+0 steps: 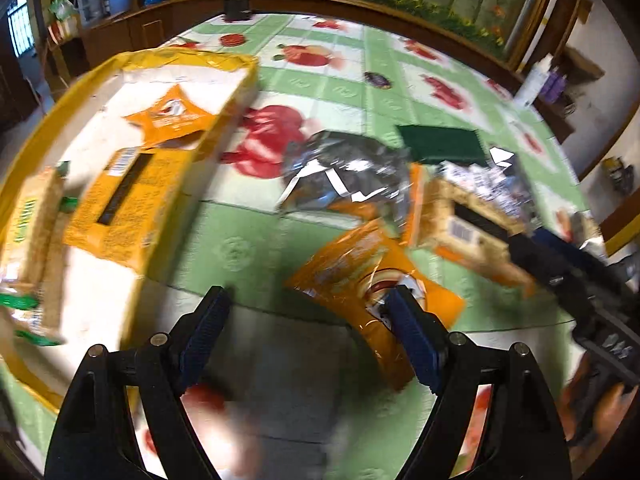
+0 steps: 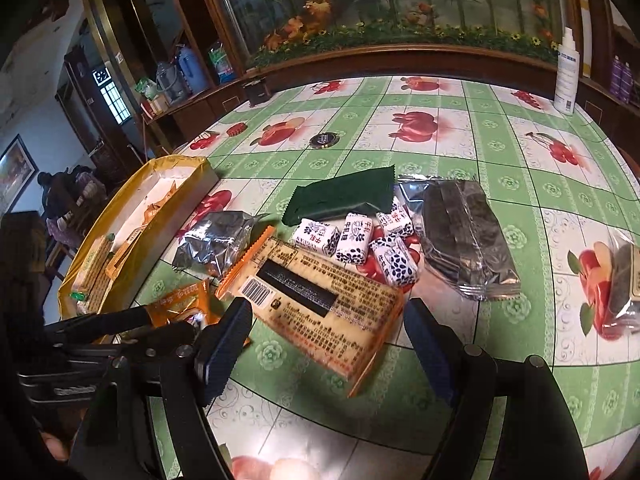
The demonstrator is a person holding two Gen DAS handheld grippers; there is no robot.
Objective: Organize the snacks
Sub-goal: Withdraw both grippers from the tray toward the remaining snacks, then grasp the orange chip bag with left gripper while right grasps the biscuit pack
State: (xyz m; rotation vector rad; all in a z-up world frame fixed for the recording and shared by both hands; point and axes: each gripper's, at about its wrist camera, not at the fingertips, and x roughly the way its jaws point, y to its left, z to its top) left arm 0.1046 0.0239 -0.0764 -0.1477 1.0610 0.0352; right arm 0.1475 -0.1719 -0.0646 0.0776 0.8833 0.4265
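just ahead — cracker pack [image 2: 320, 300] between open jaws.

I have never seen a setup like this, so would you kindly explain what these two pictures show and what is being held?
No robot here: a person holds a two-finger claw in each hand, each with a fisheye camera looking along its fingers. The left claw and right claw are both open and hold nothing. On the fruit-print table lie snacks: a yellow box with some packets inside, a large cracker pack, small blue-and-white candies, a green packet, silver packets and an orange packet near the left claw. The left picture is blurred.
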